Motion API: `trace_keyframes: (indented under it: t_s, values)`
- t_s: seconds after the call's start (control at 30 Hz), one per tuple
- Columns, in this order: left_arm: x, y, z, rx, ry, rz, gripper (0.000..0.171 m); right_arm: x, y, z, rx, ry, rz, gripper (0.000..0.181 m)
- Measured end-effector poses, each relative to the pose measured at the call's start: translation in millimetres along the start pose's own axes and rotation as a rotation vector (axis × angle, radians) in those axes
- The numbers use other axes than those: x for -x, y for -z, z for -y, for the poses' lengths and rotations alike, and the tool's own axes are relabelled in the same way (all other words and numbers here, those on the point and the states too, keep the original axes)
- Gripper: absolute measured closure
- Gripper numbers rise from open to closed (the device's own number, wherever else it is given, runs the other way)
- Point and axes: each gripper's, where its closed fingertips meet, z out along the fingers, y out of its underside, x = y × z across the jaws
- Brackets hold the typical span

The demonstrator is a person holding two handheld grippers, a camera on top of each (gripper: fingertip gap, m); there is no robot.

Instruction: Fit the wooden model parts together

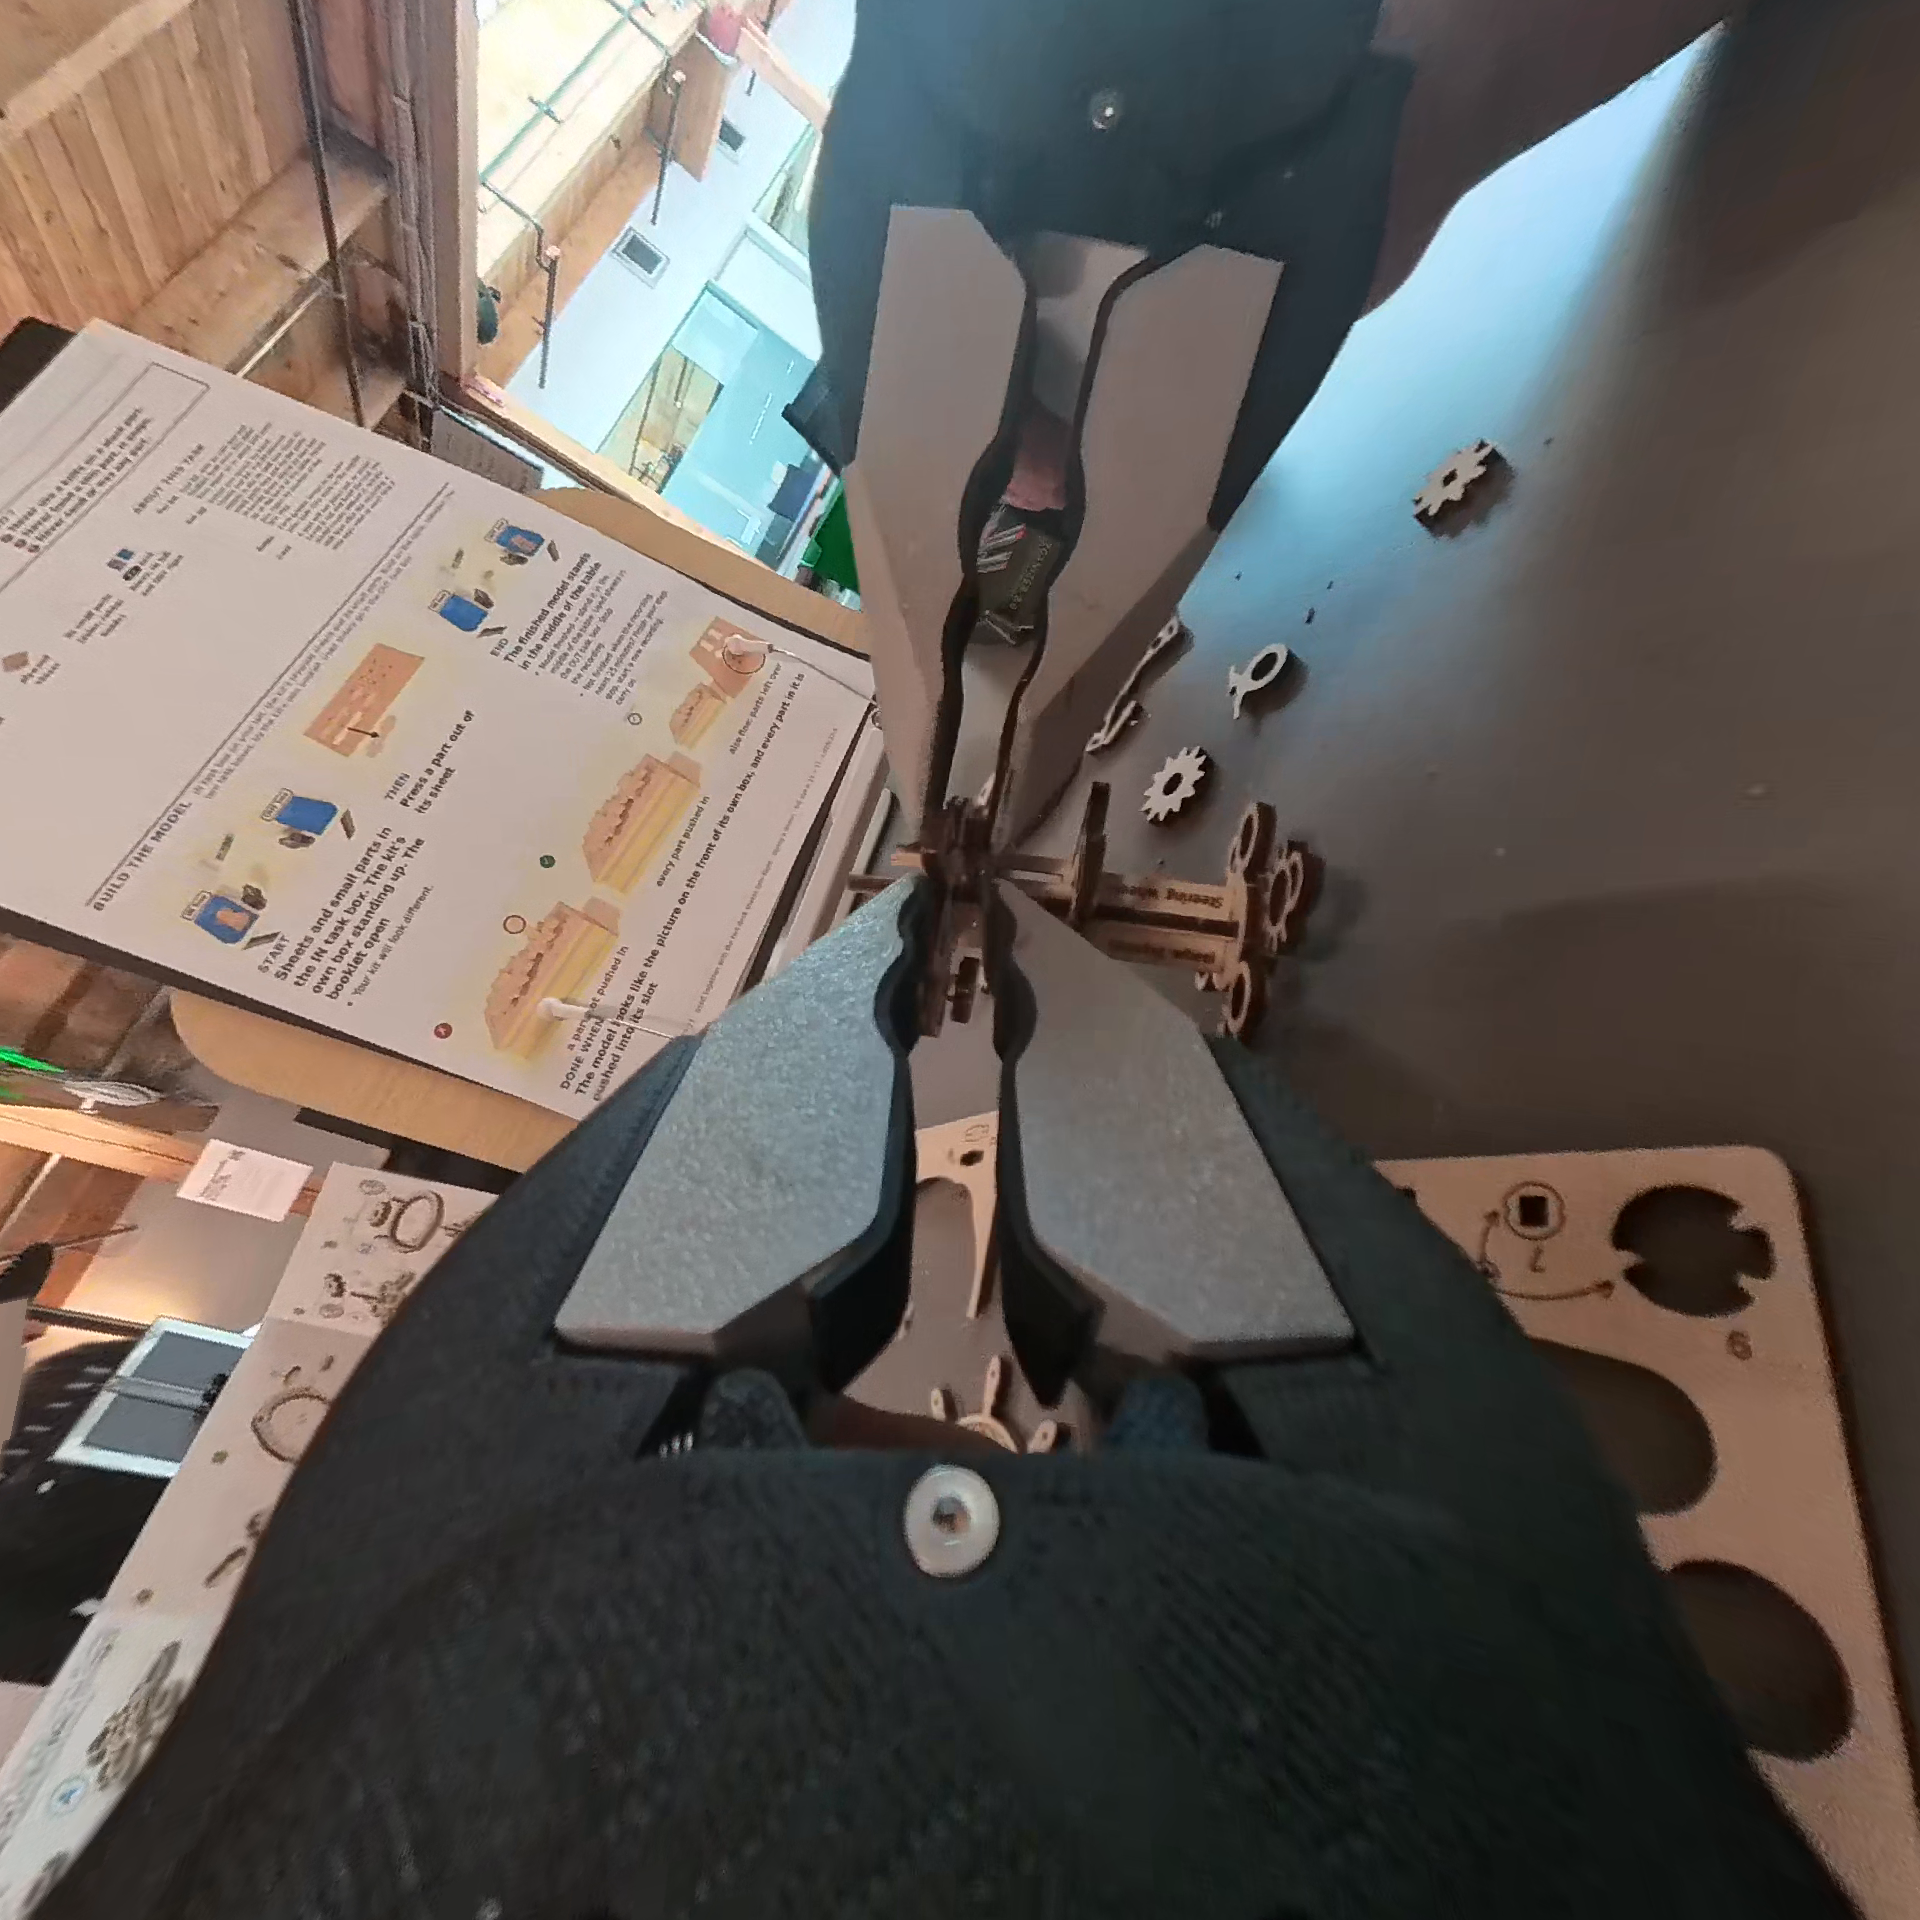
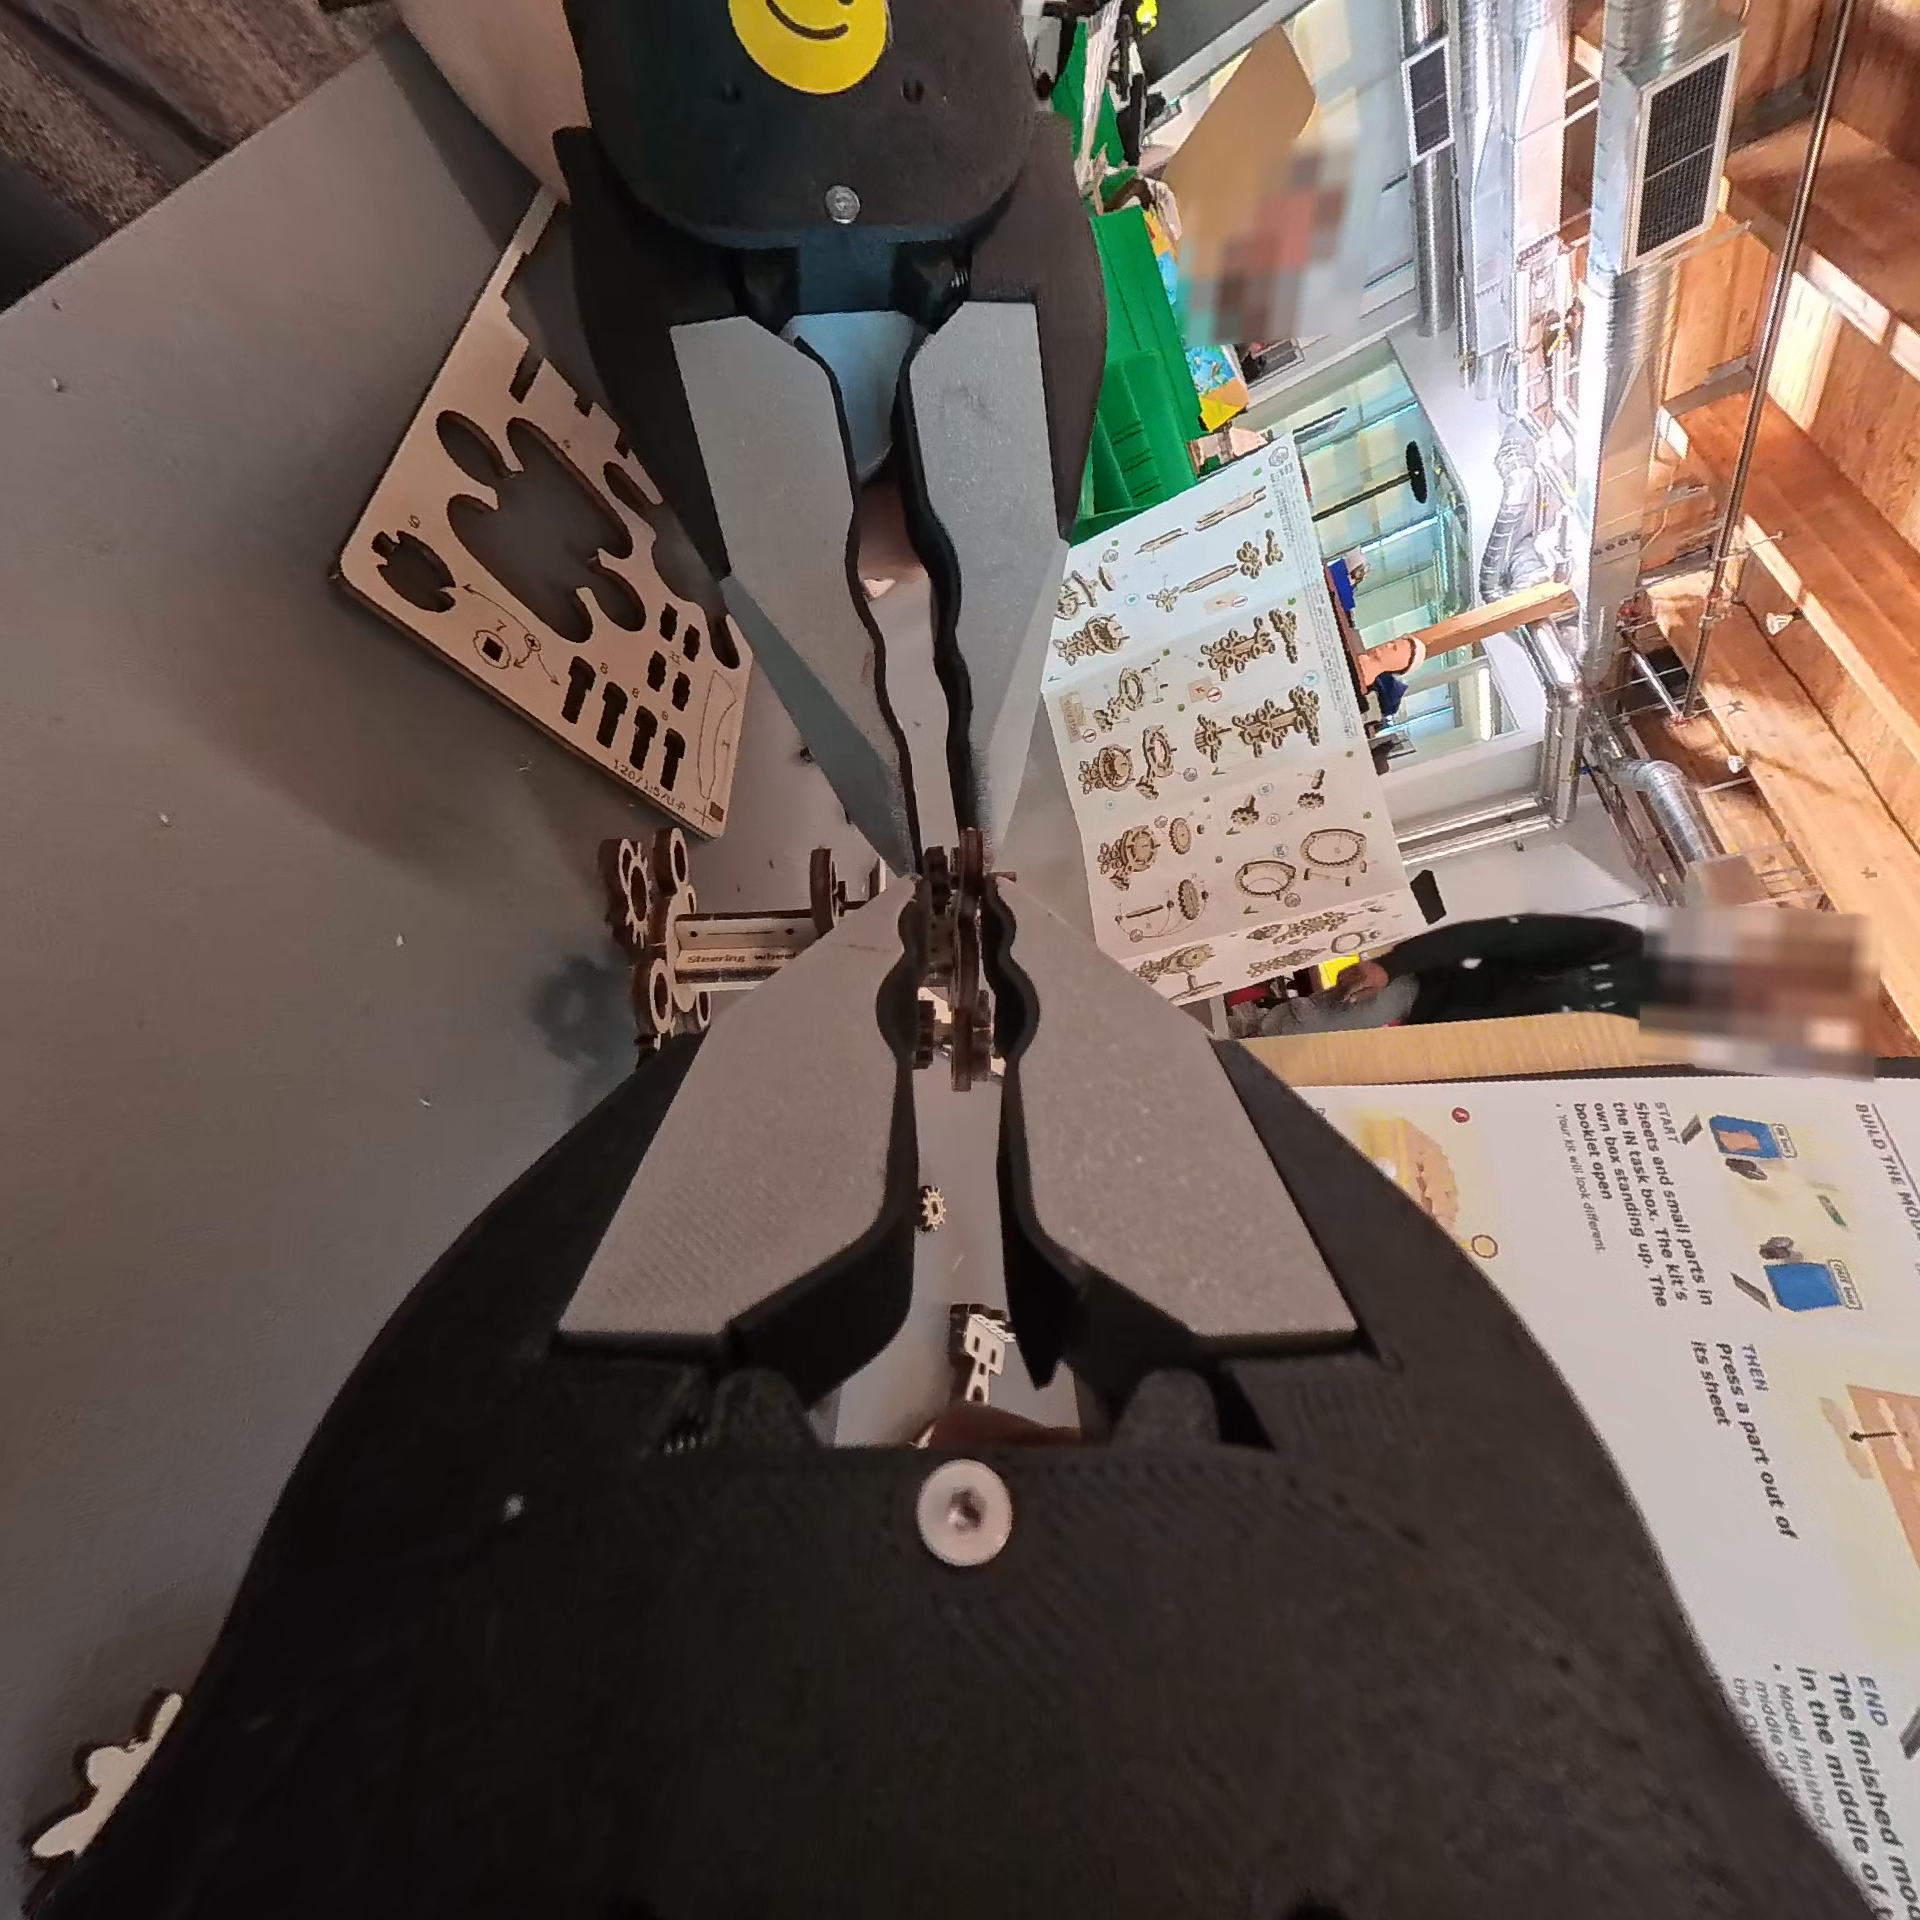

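A small dark wooden gear assembly [image 1: 951,966] is held in the air between both grippers, above the grey table. My left gripper [image 1: 954,914] is shut on its near side. My right gripper [image 1: 971,805] comes in from the opposite side, tips meeting the left ones, and is shut on the same assembly. In the right wrist view the gear assembly [image 2: 961,997] sits between the right gripper's [image 2: 956,904] fingers, with the left gripper [image 2: 940,831] pinching its far end. A wooden steering-wheel subassembly [image 1: 1195,914] lies on the table just behind, also seen in the right wrist view [image 2: 707,945].
Loose wooden gears [image 1: 1174,784] and a small fish-shaped piece [image 1: 1257,675] lie on the grey table [image 1: 1558,831]. A punched-out plywood sheet [image 1: 1662,1351] [image 2: 540,623] lies nearby. A printed instruction sheet [image 1: 416,727] and the kit booklet [image 2: 1216,748] stand at the table's side. The tips of both grippers are at nearly the same place.
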Motion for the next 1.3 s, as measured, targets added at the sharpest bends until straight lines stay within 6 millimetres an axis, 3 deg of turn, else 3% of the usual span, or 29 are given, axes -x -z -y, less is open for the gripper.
trace_keyframes:
  t_s: [0.2,1.3]
  values:
    - [1.1,-0.3,0.6,0.015,-0.085,0.039,0.166,-0.7,0.8,2.0,-0.026,-0.043,0.008,0.177]
    - [1.6,-1.2,4.0,0.004,-0.119,0.06,0.164,-0.1,2.2,-0.4,-0.032,-0.051,0.011,0.176]
